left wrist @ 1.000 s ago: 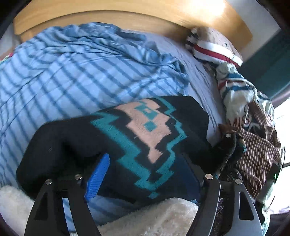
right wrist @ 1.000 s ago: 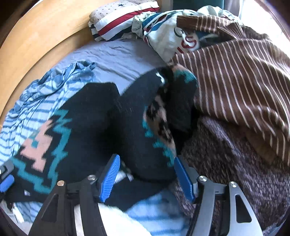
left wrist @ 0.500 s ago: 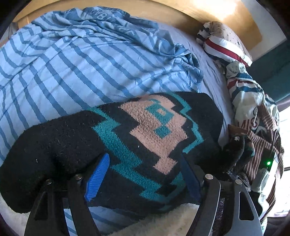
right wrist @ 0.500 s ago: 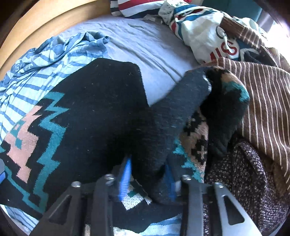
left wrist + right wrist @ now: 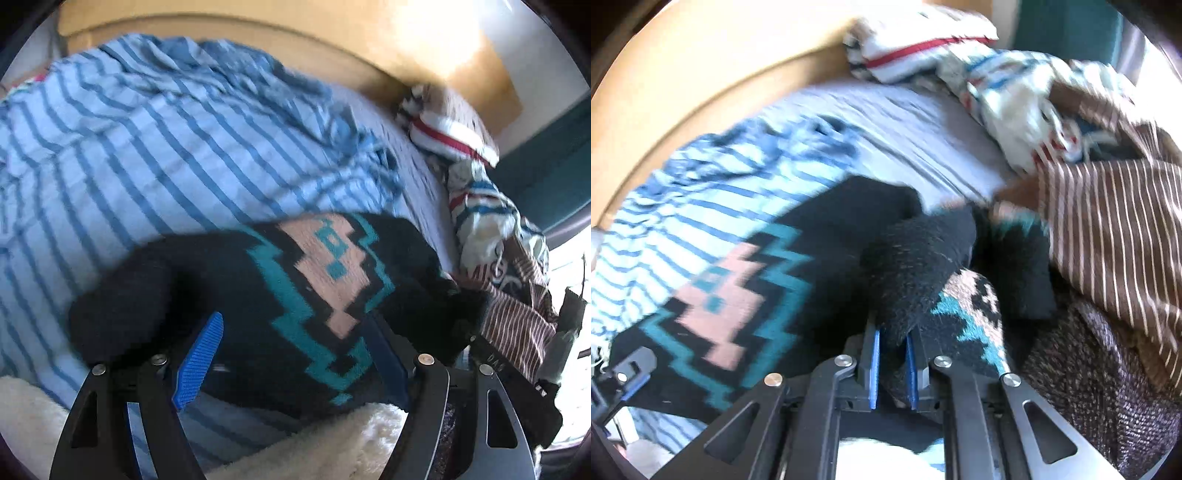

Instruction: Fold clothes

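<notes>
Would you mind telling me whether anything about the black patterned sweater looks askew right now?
Yes: the black patterned sweater is not lying flat. One sleeve is bunched up, pinched in the right tool, crossing toward the brown striped garment.

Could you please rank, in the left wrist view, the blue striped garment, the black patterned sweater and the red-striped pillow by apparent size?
1. Blue striped garment
2. Black patterned sweater, nearer the camera, so the gap is unsure
3. Red-striped pillow

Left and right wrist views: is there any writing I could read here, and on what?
None can be read.
white printed garment: some lettering on it, too blurred to read in either view.
black patterned sweater: knitted pattern only, no words.
</notes>
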The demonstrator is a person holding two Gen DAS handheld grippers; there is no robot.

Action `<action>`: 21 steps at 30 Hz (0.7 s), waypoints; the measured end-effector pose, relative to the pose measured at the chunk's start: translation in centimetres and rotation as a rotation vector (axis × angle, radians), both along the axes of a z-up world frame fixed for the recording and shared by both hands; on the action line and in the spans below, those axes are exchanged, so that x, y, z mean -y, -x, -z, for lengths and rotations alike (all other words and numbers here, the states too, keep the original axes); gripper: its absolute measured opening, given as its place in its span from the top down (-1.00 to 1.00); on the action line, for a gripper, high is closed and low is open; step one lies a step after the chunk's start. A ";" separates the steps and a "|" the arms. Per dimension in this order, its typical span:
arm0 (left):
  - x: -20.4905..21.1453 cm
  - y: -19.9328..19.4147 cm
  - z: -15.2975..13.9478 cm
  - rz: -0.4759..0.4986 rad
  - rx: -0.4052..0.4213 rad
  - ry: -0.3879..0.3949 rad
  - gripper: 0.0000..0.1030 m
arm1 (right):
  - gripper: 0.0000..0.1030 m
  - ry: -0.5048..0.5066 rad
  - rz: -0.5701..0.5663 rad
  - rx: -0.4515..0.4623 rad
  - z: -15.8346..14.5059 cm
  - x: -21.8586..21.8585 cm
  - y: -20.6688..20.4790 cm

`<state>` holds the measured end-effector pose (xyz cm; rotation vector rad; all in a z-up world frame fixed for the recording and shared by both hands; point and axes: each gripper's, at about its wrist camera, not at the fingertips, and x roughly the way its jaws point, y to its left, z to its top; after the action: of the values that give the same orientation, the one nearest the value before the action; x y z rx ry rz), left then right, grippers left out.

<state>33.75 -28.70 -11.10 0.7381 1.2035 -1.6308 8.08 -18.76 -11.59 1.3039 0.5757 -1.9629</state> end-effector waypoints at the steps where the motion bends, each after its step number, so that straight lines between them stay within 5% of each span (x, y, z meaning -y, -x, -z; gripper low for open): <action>1: -0.2 -0.8 -0.5 -0.016 0.019 0.017 -0.52 | 0.75 0.012 -0.026 -0.006 -0.6 0.9 -0.9; 7: -1.4 -7.3 -1.7 -0.133 0.035 0.041 -0.52 | 0.75 0.087 -0.186 -0.036 -3.3 6.7 -6.8; 8: -1.5 -8.3 -1.8 -0.158 0.050 0.042 -0.52 | 0.75 0.121 -0.296 -0.016 -3.3 7.4 -8.2; 14: -2.0 -15.0 -1.4 -0.292 0.055 0.014 -0.52 | 0.75 0.177 -0.497 -0.010 -6.5 12.1 -17.6; 21: -2.5 -18.1 -0.6 -0.372 -0.019 -0.015 -0.52 | 0.73 0.132 -0.626 -0.032 -6.7 11.7 -23.2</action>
<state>51.87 -26.25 -10.49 0.4732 1.2814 -1.3237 31.23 -30.47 -4.94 0.8708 0.7488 -1.4727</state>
